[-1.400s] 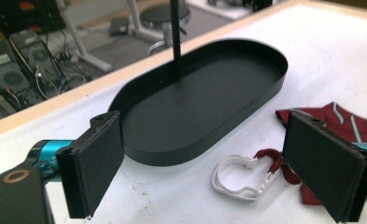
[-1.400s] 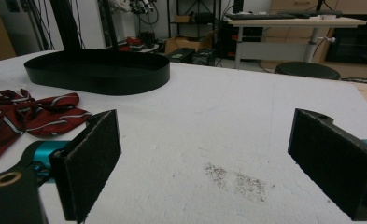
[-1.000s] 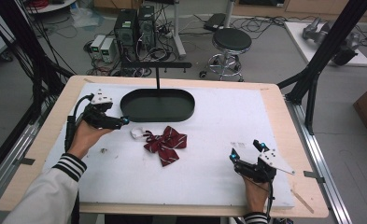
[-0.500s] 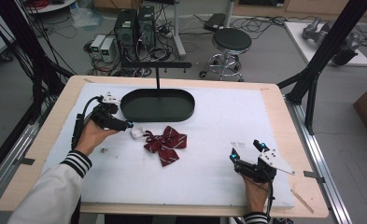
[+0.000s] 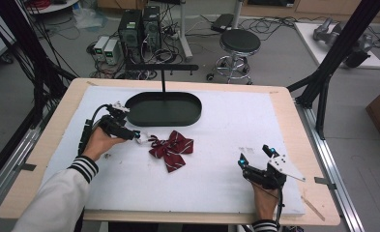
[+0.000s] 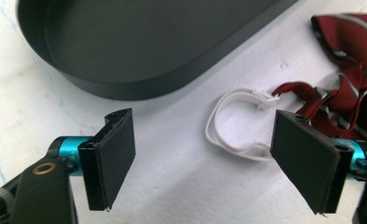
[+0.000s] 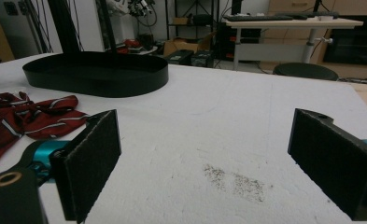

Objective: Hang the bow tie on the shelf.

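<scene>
While my left claw point(image 6: 202, 158) stands spread, the white elastic loop point(image 6: 232, 123) of the bow tie point(image 5: 170, 149) lies on the table between its jaws.

Its jaws touch nothing; the loop joins the red striped bow tie, just beside the black oval tray point(image 6: 139, 46) on the white table cover point(image 5: 216, 164). My right claw point(image 5: 255, 157) is also spread wide, resting well apart near the table's front edge.

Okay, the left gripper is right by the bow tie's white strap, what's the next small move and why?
Probably ease the left gripper forward a little and close on the white strap loop. Its jaws stand open, and the loop lies flat on the white mat just ahead of them, nearer the right-hand jaw in the left gripper view. The red striped bow tie sits beside the black tray, not yet held.
</scene>
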The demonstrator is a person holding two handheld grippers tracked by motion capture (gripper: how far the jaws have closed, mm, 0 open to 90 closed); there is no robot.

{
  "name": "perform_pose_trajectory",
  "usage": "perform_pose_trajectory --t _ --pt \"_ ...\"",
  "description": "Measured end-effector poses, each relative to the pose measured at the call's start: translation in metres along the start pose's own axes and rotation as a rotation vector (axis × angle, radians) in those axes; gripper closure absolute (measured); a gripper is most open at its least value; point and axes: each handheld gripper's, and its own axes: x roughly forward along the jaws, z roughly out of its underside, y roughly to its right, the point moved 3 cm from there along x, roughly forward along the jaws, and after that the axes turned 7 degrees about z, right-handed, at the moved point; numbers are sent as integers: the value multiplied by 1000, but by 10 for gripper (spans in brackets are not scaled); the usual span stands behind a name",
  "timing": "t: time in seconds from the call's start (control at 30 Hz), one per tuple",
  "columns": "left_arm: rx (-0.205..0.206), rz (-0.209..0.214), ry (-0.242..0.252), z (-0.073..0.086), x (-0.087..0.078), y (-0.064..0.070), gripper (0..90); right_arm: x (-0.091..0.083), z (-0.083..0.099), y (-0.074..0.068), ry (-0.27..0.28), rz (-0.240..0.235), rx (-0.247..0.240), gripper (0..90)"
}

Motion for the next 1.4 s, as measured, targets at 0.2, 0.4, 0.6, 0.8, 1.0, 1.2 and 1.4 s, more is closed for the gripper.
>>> perform_pose_trajectory --t 0.2,0.4,0.6,0.8,1.0,1.2,1.4 --pt "-4 32 -18 -2 5 3 304 0 0 0 1 0 0 85" --pt "-79 47 -80 -4 12 1 361 0 0 0 2 1 -1 85" --pt "-108 37 -121 -11 14 2 410 0 0 0 2 -1 0 85" --pt "-125 26 -169 -12 19 4 451 0 0 0 2 -2 0 85" --pt "-142 32 -191 -12 22 4 498 0 0 0 1 -2 4 85" --pt "-153 27 -196 -14 23 6 543 0 0 0 1 -1 3 85" --pt "-169 35 -182 -15 24 6 505 0 0 0 1 -2 4 85"
